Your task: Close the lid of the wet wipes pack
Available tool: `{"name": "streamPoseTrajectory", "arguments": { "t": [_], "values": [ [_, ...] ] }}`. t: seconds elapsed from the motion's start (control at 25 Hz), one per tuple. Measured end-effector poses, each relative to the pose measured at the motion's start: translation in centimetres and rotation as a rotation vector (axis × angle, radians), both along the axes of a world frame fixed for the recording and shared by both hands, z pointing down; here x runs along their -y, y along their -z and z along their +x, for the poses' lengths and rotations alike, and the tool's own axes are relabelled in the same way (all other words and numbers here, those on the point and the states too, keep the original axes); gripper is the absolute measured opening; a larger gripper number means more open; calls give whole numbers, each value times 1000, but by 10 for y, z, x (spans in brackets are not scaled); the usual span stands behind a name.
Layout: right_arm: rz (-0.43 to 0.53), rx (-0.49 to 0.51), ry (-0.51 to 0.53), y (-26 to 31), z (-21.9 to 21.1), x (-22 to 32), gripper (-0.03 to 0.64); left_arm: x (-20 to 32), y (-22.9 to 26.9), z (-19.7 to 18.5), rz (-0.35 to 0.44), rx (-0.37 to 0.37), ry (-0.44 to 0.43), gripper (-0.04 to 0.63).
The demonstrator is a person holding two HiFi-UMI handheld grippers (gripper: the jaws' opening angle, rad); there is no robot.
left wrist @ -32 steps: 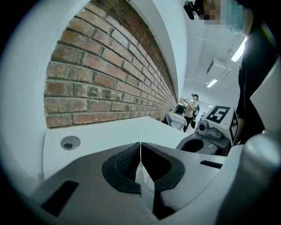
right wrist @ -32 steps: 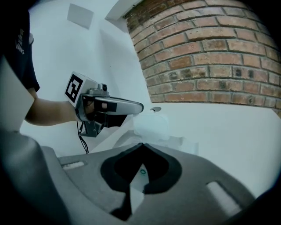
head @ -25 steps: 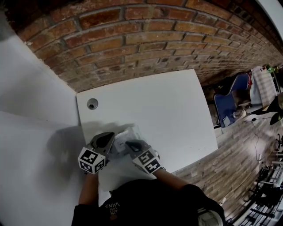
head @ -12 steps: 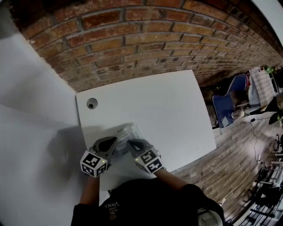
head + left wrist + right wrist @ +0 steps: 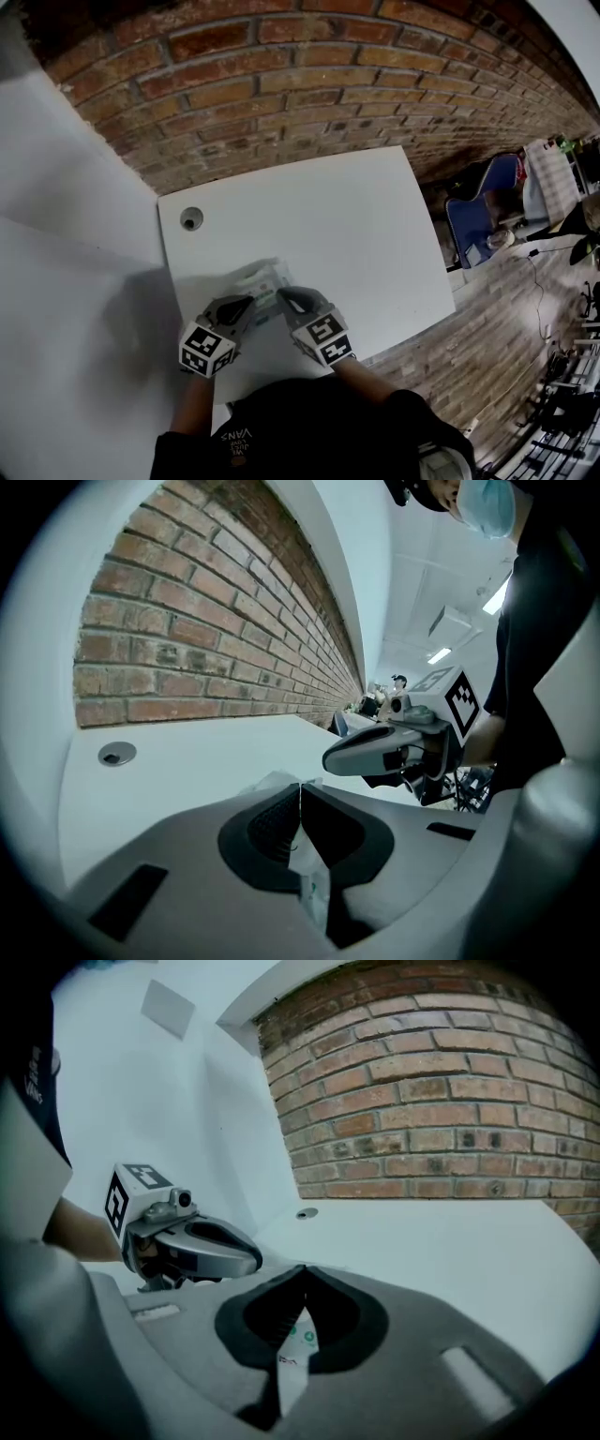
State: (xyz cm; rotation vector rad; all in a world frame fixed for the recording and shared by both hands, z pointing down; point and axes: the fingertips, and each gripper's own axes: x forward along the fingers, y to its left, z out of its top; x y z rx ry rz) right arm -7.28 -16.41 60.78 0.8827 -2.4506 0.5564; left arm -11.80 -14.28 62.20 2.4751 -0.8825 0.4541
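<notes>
Looking down in the head view, finds the wet wipes pack [image 5: 264, 281] on the white worktop [image 5: 366, 234], on the person's side of the cable hole [image 5: 191, 218] and well apart from it. Places the left gripper [image 5: 246, 305] and the right gripper [image 5: 284, 296] at the pack's two ends, each farther from the hole than the pack itself. Compared with a second ago, shows both grippers drawn slightly away from the hole, with the pack now bunched tighter and brighter between them and a greenish label showing. Cannot settle from here whether the lid is up or down.

Turning to the left gripper view, shows the jaws pressed together on a thin edge of the pack's film [image 5: 307, 885], with a crumpled corner poking out toward the hole [image 5: 116, 754]. Catches the right gripper [image 5: 375, 750] just beyond.

Turning to the right gripper view, shows the jaws likewise pinching a printed strip of the pack [image 5: 292, 1349], with the left gripper [image 5: 202, 1246] close by and the hole [image 5: 307, 1213] farther off.

Suggests a pack held taut at both ends rather than a lid being pressed; probably means steadying only so far, with the closing push not yet made and one gripper needing to let go first.
</notes>
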Motion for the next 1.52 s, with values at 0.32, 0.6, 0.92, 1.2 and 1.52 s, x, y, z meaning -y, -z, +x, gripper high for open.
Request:
{"name": "streamPoseTrajectory", "arguments": {
  "t": [0.32,0.6,0.92,1.2,1.52],
  "values": [
    [13,17,24,5,-8,4,-3,-5,-5,3,-20,15,7,2],
    [2,13,94,-2,-26,-2,-3,-11,-11,0,-28,33,29,2],
    [-11,-2,144,-11,-39,-10,-3,-18,-12,-5,-37,53,35,2],
    [-24,-19,174,-20,-45,-18,-2,-23,-16,-9,-46,63,51,2],
    [-21,-38,184,-26,-45,-22,-2,-27,-19,-10,-55,79,56,2]
  ]
}}
